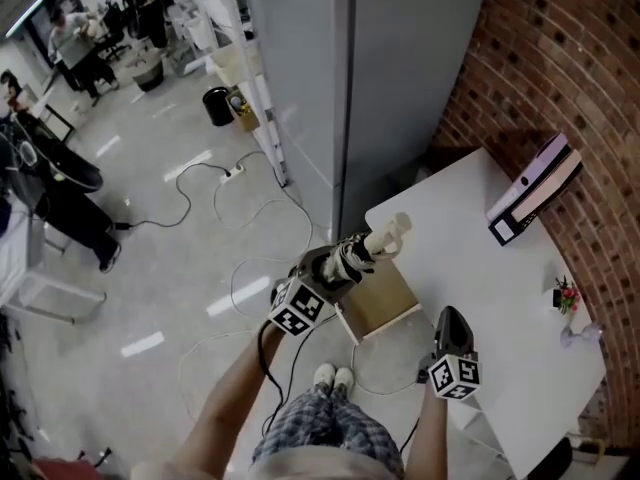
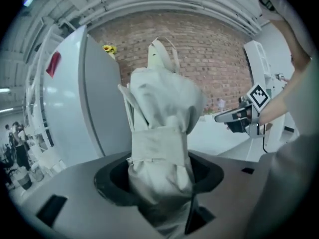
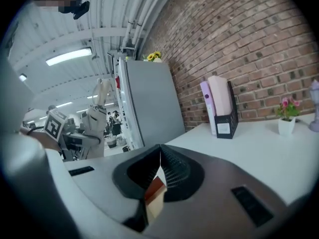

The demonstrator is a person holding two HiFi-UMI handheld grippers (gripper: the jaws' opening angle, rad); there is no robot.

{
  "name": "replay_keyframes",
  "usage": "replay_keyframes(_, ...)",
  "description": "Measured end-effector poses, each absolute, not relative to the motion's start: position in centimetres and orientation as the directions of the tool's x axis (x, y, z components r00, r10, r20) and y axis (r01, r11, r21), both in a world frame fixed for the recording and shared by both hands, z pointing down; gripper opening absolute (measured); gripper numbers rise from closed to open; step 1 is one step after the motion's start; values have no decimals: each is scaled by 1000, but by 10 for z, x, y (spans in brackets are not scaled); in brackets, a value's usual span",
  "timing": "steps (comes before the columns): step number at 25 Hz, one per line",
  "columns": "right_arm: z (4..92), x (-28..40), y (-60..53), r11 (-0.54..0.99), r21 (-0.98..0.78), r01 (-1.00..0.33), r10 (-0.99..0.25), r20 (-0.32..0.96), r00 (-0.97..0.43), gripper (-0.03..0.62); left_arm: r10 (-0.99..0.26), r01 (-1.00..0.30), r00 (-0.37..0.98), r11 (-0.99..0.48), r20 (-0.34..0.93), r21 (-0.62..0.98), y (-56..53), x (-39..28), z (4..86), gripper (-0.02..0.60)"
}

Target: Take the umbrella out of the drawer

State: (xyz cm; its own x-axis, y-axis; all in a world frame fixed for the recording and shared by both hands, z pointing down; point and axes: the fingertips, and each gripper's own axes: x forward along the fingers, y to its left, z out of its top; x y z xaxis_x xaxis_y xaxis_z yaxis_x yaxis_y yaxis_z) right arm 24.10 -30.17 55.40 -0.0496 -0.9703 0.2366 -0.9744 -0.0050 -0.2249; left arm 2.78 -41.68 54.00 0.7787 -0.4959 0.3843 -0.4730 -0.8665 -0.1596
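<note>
The left forearm reaches forward, its left tongs (image 1: pixel 350 253) (image 2: pixel 159 183) clenched on the folded beige umbrella (image 1: pixel 385 236) (image 2: pixel 162 113). The umbrella is held in the air above the open wooden drawer (image 1: pixel 385 303), at the left edge of the white table (image 1: pixel 480 268). The right tongs (image 1: pixel 452 328) (image 3: pixel 159 168) are level over the table's near edge. Their jaws seem pressed together and empty, though the slit is dim. A grey cabinet (image 1: pixel 400 78) rises beyond. A file box (image 1: pixel 535 193) (image 3: pixel 222 108) and a flower pot (image 1: pixel 565 296) (image 3: pixel 286 118) stand far right.

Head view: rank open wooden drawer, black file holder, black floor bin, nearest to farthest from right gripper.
1. Open wooden drawer, just left of the right gripper.
2. Black file holder, white table's far end.
3. Black floor bin, far upper left.
</note>
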Motion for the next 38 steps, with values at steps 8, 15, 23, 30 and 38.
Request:
replay_keyframes(8,480,273,-288,-3,-123,-992,-991,134,-13,20,-658,-663,720,-746,222,-61,-410,6,462,278)
replay_keyframes(15,429,297,-273,-9,-51,-999,-998,58,6,20,-769,-773,627,-634,123,-24,-402,-15,423,278)
replay_keyframes(23,399,317,-266,-35,-45,-998,-999,-20,36,18,-813,-813,581,-582,28,-31,-397,-36,390,279)
replay_keyframes(30,400,317,-267,-60,-25,-998,-998,-32,61,18,-818,-817,575,-576,19,-36,-399,-41,388,279)
replay_keyframes(38,400,325,-265,-105,5,-994,-994,-22,105,17,-818,-817,574,-575,40,-35,-403,-41,397,279)
